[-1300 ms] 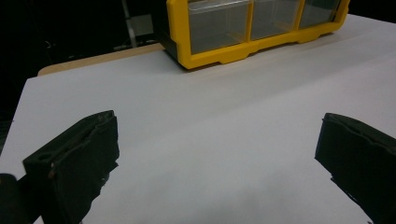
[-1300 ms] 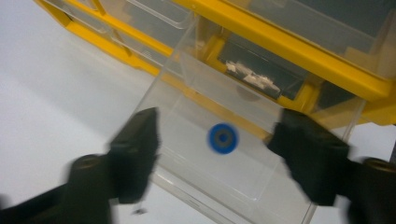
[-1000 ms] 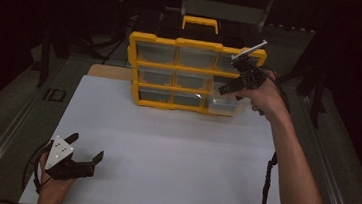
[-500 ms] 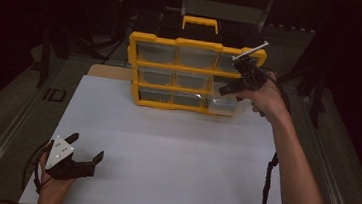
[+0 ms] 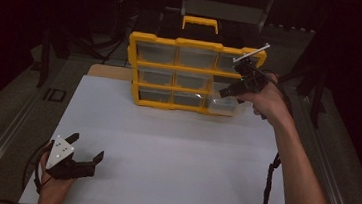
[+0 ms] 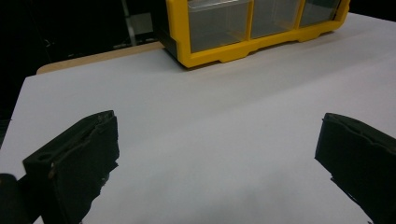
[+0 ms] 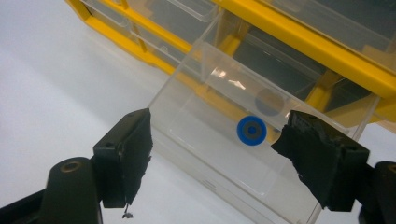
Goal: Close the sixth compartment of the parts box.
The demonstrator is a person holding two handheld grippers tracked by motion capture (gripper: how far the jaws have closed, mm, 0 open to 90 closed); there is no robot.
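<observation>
A dim lab or workshop recording station: a white tabletop (image 5: 174, 146) edged by metal rails (image 5: 2, 140), dark stands (image 5: 47, 59) behind, and a yellow parts organiser (image 5: 174, 43) with clear drawers.

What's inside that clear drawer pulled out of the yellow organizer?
The clear drawer holds one small blue ring, lying on its floor. The right tool hides part of the drawer's near corners.

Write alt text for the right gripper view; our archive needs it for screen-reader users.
Two black jaws of the right gripper stand open on either side of a clear plastic drawer pulled out of a yellow-framed organizer. A small blue ring-shaped washer lies in the drawer, above a white tabletop.
</observation>
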